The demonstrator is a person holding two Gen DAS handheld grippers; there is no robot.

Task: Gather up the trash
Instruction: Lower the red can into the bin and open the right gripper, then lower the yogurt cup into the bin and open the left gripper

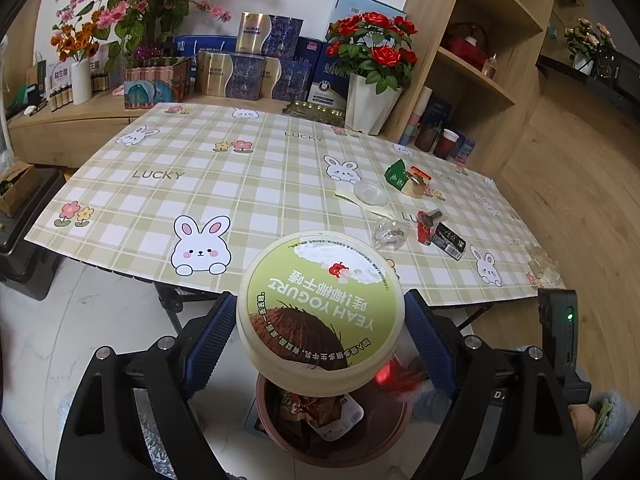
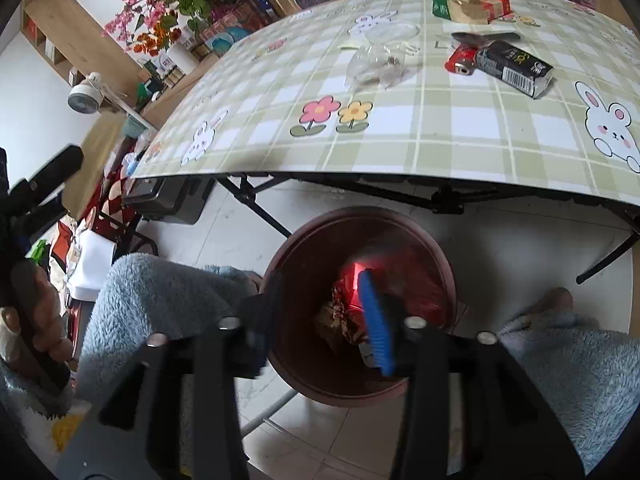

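Note:
My left gripper [image 1: 320, 300] is shut on a round yogurt tub [image 1: 320, 304] with a green lid, blue pads against its two sides. It hangs just over a brown bin [image 1: 276, 424] on the floor, which holds crumpled wrappers. My right gripper [image 2: 320, 292] stands open over the same bin [image 2: 440, 256], with nothing pressed between its blurred fingers. A red wrapper [image 2: 352, 280] lies in the bin below them. On the table lie a black carton [image 2: 516, 68], a red lighter [image 2: 460, 62], crumpled clear plastic [image 2: 372, 64] and a green packet [image 2: 442, 0].
The checked tablecloth's front edge [image 2: 400, 178] overhangs the bin, with black folding legs [image 2: 256, 208] under it. Boxes, flower vases [image 1: 370, 108] and a wooden shelf [image 1: 480, 80] line the far side. The person's fluffy blue clothing [image 2: 160, 292] flanks the bin.

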